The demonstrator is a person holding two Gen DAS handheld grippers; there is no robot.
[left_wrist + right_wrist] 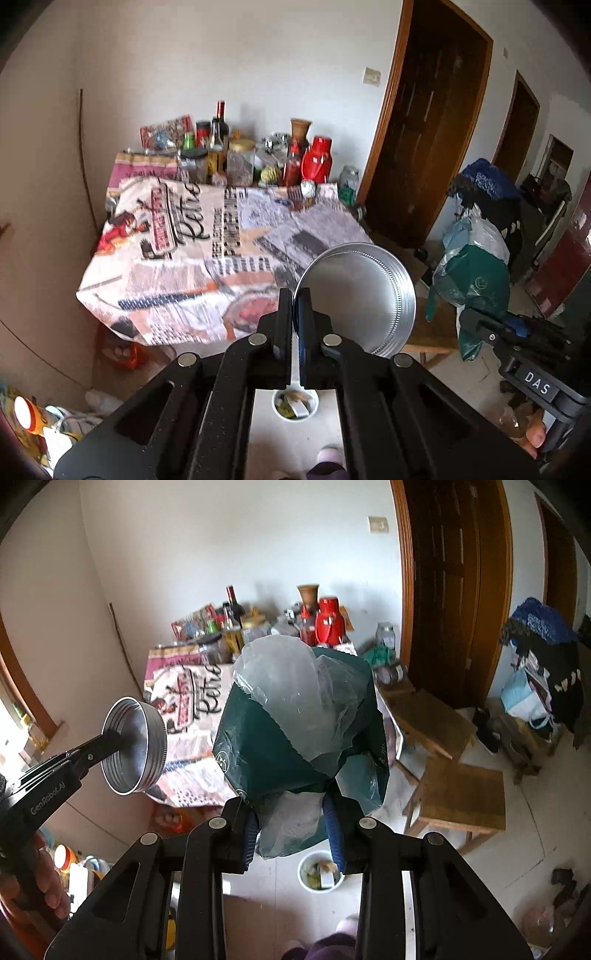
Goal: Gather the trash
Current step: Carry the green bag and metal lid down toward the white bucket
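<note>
Left gripper (294, 317) clenched on rim of round silver metal lid (364, 299): light, stiff, slippery. Right gripper (291, 834) grasping crumpled green-and-clear plastic bags (295, 716): soft, light; pinch bunched folds.

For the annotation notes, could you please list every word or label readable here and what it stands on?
"DAS": label on the right gripper.
"GenRobot.AI": side of the left gripper.
"Retro"-like script, partly hidden: tablecloth.
Other tablecloth print, bottle labels and the logo on the green bag: too blurred to read.
</note>
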